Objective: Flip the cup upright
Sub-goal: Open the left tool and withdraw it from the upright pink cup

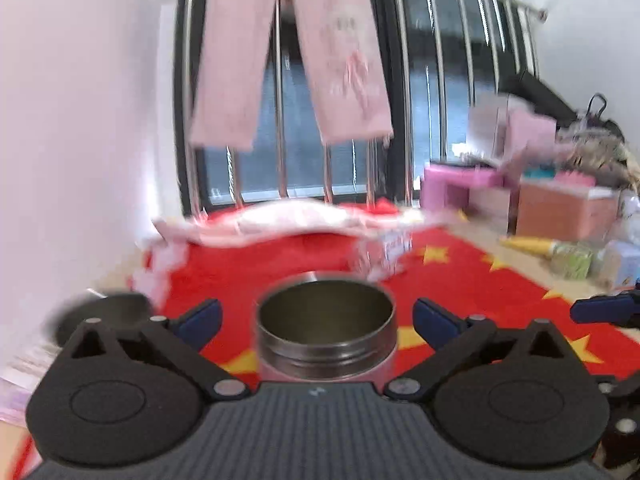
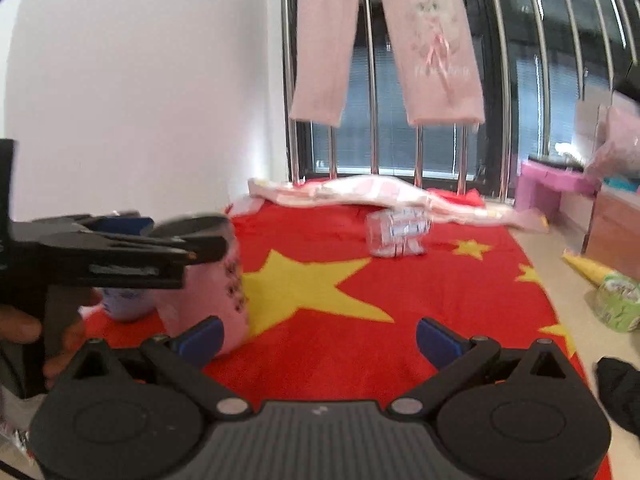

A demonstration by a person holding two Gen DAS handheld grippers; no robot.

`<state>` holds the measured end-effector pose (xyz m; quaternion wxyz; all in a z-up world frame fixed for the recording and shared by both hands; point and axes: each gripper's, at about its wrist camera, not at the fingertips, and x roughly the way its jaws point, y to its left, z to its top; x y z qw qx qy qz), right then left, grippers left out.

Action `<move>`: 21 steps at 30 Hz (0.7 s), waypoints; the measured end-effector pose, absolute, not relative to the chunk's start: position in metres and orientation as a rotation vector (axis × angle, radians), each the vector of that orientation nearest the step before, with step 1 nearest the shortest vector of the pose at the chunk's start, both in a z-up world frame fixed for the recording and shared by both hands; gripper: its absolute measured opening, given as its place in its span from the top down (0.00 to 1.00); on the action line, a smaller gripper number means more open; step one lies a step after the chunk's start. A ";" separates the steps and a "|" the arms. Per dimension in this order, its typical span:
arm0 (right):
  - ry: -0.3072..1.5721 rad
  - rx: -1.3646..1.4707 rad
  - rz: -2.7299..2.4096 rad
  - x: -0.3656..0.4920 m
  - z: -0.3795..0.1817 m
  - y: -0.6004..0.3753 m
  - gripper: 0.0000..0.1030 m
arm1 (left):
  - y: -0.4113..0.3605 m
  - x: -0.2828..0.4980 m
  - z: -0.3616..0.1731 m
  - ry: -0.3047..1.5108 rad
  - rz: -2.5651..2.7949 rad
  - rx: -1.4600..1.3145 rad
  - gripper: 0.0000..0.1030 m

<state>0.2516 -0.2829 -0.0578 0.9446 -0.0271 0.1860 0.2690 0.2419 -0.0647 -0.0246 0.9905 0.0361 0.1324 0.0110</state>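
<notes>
A pink cup with a steel threaded rim (image 1: 326, 330) stands upright, mouth up, on the red cloth. In the left wrist view it sits between my left gripper's blue fingers (image 1: 200, 318), which stand wide apart and do not touch it. My left gripper (image 1: 318, 320) is open. In the right wrist view the cup (image 2: 208, 288) is at the left, with the left gripper (image 2: 120, 248) level with its rim. My right gripper (image 2: 318, 338) is open and empty, to the right of the cup.
A red cloth with yellow stars (image 2: 360, 320) covers the surface. A small clear bottle (image 2: 396, 232) lies at its far side by a pink-white cloth (image 2: 380, 192). Pink trousers (image 2: 400, 40) hang on a rail. Boxes and toys (image 1: 568, 208) crowd the right.
</notes>
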 end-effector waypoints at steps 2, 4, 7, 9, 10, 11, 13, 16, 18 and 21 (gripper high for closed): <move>0.340 -0.058 0.531 0.227 -0.046 -0.282 0.00 | -0.063 0.211 -0.011 0.238 0.043 0.075 0.00; 0.307 -0.046 0.507 0.201 -0.038 -0.283 0.00 | -0.057 0.173 -0.001 0.207 0.056 0.052 0.00; 0.267 -0.016 0.459 0.154 -0.030 -0.284 0.00 | -0.049 0.119 0.006 0.173 0.078 0.016 0.00; 0.251 -0.004 0.432 0.125 -0.027 -0.284 0.00 | -0.046 0.088 0.007 0.168 0.092 0.003 0.00; 0.241 0.002 0.414 0.110 -0.026 -0.283 0.00 | -0.044 0.075 0.008 0.170 0.101 -0.002 0.00; 0.232 0.005 0.400 0.097 -0.025 -0.283 0.00 | -0.042 0.063 0.008 0.173 0.106 -0.008 0.00; 0.212 -0.002 0.380 0.074 -0.022 -0.281 0.00 | -0.041 0.043 0.006 0.188 0.110 -0.013 0.00; 0.170 -0.013 0.353 0.050 -0.013 -0.280 0.00 | -0.039 0.021 0.004 0.196 0.122 -0.009 0.00; 0.150 -0.018 0.340 0.039 -0.008 -0.282 0.00 | -0.040 0.011 0.005 0.184 0.121 -0.004 0.00; 0.145 -0.012 0.347 0.034 -0.005 -0.285 0.00 | -0.043 0.008 0.004 0.174 0.113 0.008 0.00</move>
